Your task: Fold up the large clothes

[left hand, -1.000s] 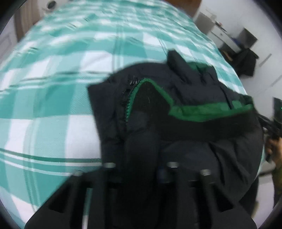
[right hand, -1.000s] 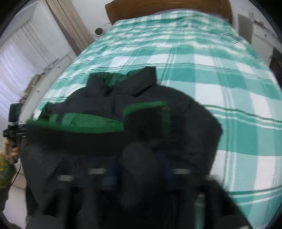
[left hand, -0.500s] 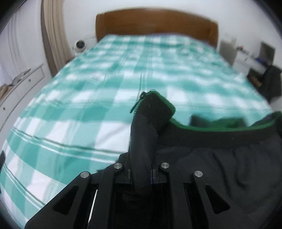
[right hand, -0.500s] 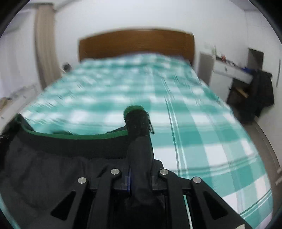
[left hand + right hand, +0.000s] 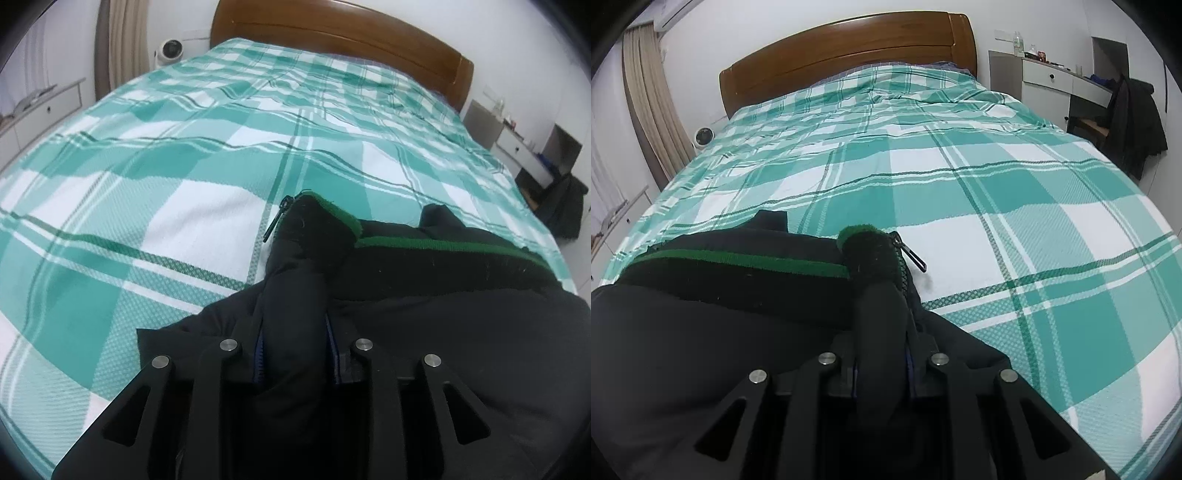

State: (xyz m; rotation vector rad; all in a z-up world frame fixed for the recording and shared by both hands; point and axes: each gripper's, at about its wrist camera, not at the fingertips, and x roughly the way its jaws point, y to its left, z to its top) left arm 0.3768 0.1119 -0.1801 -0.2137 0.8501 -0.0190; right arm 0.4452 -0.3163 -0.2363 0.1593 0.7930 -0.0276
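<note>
Change since a second ago: the black jacket (image 5: pixel 424 295) hung bunched and blurred over the bedspread (image 5: pixel 166 184) then; now its green-edged hem (image 5: pixel 746 258) lies stretched flat across the near end of the bed, and both views are sharp and look up the bed to the headboard (image 5: pixel 849 48).
Left gripper (image 5: pixel 295 354): jaws have just been opening a little, with a thick roll of jacket fabric between them; the blue pads (image 5: pixel 258 354) stand at its sides, and whether they press on it I cannot tell.
Right gripper (image 5: pixel 881 369): pinched tight on the opposite hem corner.
Jacket: at 6 o'clock in both views, spread between the two grippers, touching the bedspread.
Zipper pull (image 5: pixel 275 218): sticks out at the left corner, toward 11 o'clock; another (image 5: pixel 912 254) at the right corner points toward 4 o'clock.
Writing: none legible.
Around: curtain (image 5: pixel 646 103) at 10 o'clock, small white fan (image 5: pixel 701 136) beside the bed, white desk (image 5: pixel 1056 79) with a dark garment (image 5: pixel 1137 125) hung near it at 2 o'clock.
In the way: the gripped fabric hides both sets of fingertips.
</note>
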